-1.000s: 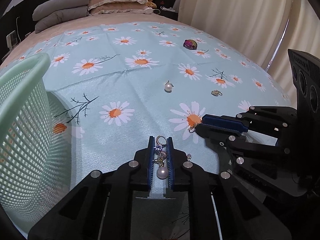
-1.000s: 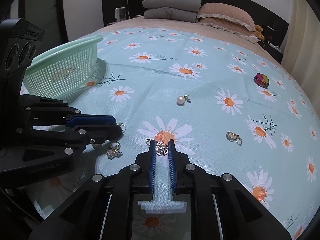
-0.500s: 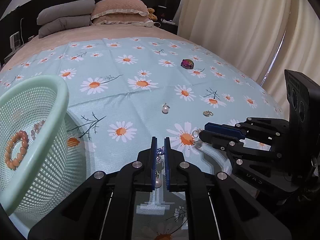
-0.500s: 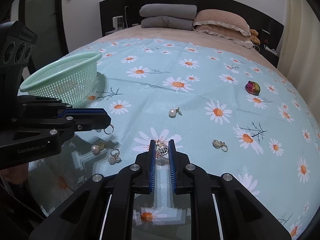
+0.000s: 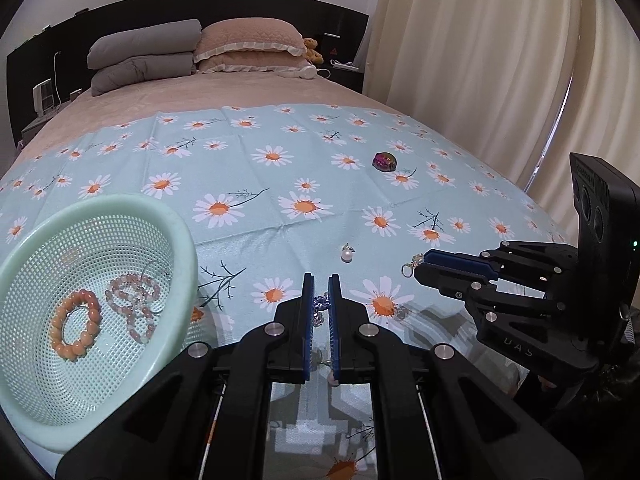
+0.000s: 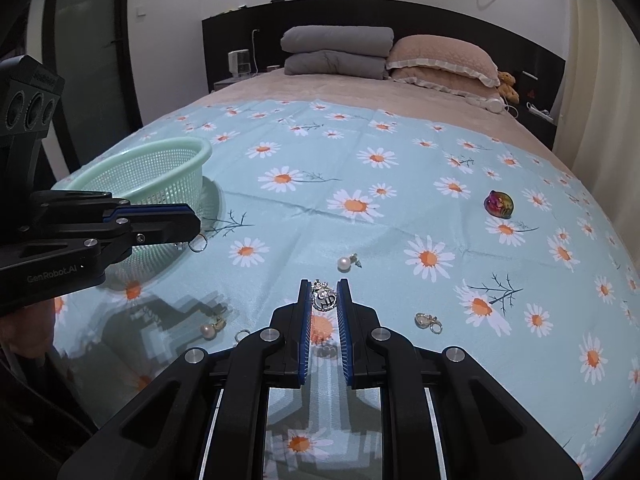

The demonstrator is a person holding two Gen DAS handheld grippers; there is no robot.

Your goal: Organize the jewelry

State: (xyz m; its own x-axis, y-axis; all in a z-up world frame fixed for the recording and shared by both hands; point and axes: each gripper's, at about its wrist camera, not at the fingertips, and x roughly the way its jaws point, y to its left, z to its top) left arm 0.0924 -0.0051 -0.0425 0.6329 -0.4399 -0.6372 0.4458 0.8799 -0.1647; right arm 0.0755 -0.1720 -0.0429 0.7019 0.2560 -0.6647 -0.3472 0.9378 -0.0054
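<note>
My left gripper [image 5: 321, 284] is shut on a small beaded charm [image 5: 319, 309] with a ring, held above the cloth beside the green basket [image 5: 182, 240]; it also shows in the right wrist view [image 6: 192, 226]. The basket holds an orange bead bracelet [image 5: 76, 326] and a pink bead bracelet [image 5: 132, 300]. My right gripper [image 6: 324, 286] is shut on a silver charm [image 6: 325, 299], lifted above the cloth; it also shows in the left wrist view [image 5: 420, 266]. On the cloth lie a pearl earring [image 6: 345, 263], a gold charm [image 6: 427, 321], an iridescent piece [image 6: 498, 204] and another pearl earring [image 6: 210, 328].
The daisy-print cloth [image 6: 360, 168] covers the near part of a bed. Pillows [image 6: 440, 60] and folded grey bedding [image 6: 336, 56] lie at the headboard. Curtains [image 5: 480, 60] hang on the right. A small ring [image 6: 241, 335] lies near the second pearl earring.
Both grippers have risen from the cloth with their pieces. The left gripper has moved towards the basket, whose inside now shows. A pearl earring has dropped from the left gripper's piece onto the cloth.
</note>
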